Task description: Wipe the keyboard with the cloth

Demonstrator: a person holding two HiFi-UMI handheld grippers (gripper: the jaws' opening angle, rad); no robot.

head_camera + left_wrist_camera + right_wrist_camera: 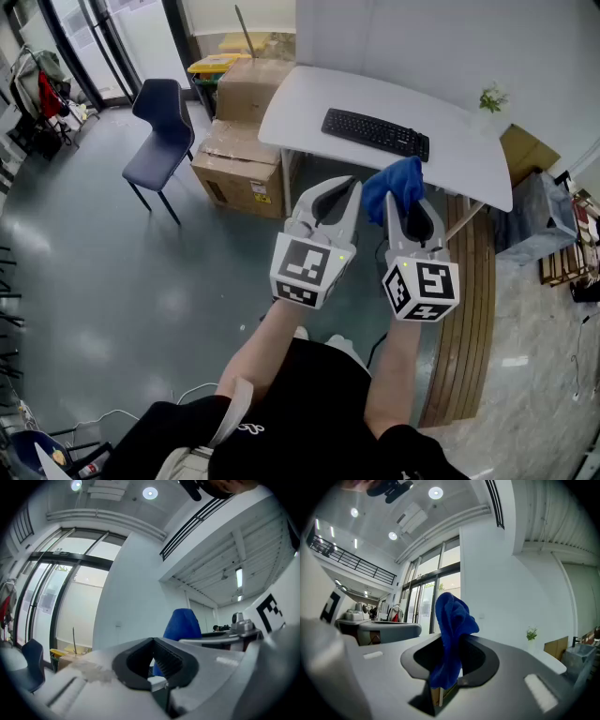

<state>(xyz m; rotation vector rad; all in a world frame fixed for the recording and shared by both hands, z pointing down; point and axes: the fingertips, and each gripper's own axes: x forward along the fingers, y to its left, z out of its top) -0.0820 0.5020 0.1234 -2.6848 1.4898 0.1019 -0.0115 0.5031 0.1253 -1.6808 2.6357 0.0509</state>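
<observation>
A black keyboard (375,133) lies on the white table (309,94) ahead of me. Both grippers hang in the air short of the table's near edge, over the floor. My right gripper (403,195) (450,638) is shut on a blue cloth (394,184) (453,616), which bunches up above its jaws. The left gripper (350,185) (153,640) is beside it, shut with nothing between its jaws. In the left gripper view the blue cloth (183,623) shows just past the jaws. The keyboard is hidden in both gripper views.
A small potted plant (491,97) stands at the table's far right. Cardboard boxes (246,155) sit by the table's left end, with a dark blue chair (161,131) further left. A wooden pallet (464,309) lies on the floor to the right.
</observation>
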